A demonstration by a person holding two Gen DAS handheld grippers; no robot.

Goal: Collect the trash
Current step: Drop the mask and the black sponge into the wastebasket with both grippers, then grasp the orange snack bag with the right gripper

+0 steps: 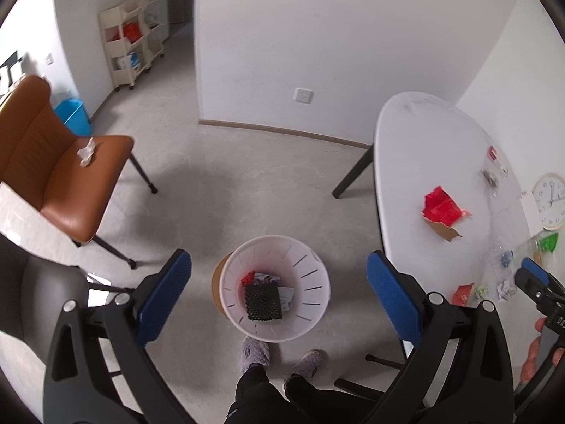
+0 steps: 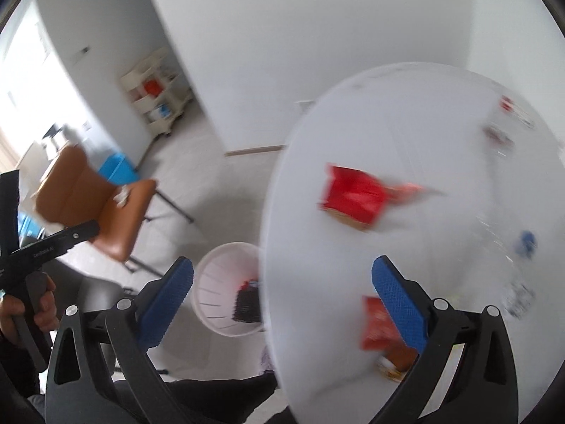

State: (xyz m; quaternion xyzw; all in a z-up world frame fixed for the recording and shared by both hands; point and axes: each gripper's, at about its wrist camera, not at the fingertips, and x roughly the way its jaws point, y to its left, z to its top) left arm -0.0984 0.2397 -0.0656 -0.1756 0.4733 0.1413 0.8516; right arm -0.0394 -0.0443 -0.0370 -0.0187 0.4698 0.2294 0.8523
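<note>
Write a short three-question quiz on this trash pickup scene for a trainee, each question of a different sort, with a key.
1. True or false: the white bin on the floor already holds a black meshed item.
2. Multiple choice: the crumpled white tissue lies on
A. the white table
B. the brown chair seat
C. the floor beside the bin
3. Fill in: the left tool and the right tool both have their jaws ____, with nothing between them.

Key
1. True.
2. B, on the brown chair. The white table holds the red torn packet and smaller wrappers.
3. Open.
</note>
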